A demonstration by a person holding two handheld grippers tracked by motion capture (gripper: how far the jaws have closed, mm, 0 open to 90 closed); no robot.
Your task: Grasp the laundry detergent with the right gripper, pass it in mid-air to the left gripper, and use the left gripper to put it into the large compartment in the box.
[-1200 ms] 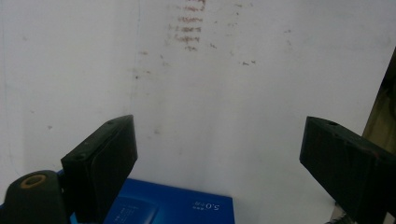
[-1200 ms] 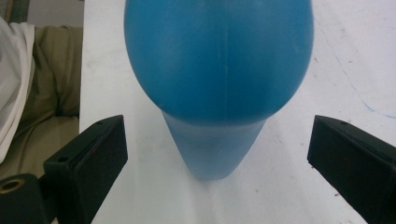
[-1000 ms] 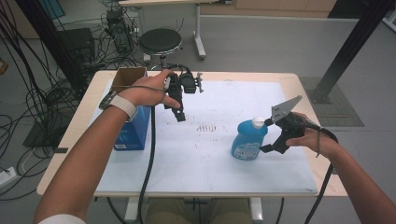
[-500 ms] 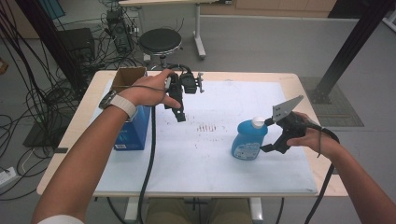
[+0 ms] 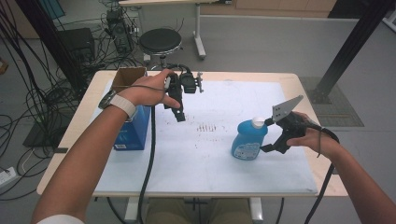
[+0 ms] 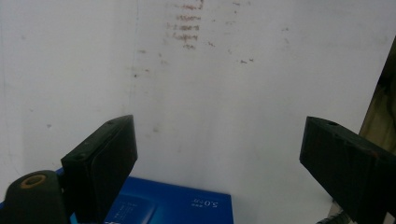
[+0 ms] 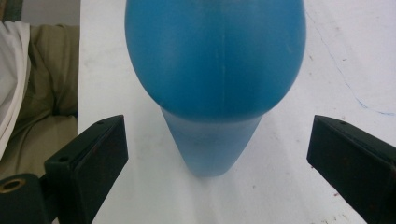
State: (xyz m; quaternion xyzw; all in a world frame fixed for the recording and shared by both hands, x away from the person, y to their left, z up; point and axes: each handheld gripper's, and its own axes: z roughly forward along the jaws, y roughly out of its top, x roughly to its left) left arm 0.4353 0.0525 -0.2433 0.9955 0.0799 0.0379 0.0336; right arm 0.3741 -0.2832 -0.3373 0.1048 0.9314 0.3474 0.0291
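My right gripper [image 5: 267, 135] is at the bottle [image 5: 250, 138], jaws spread wide on either side of it with gaps showing in the right gripper view, so nothing is gripped yet. The bottle [image 7: 215, 70] stands upright on the white mat [image 5: 210, 154]. Left of the bottle, well apart, my left gripper [image 5: 179, 114] hangs over the mat, released and empty, just beside the blue box [image 5: 133, 133]. I judge the work barely begun: the approach is made; closing on the bottle and lifting it remain.
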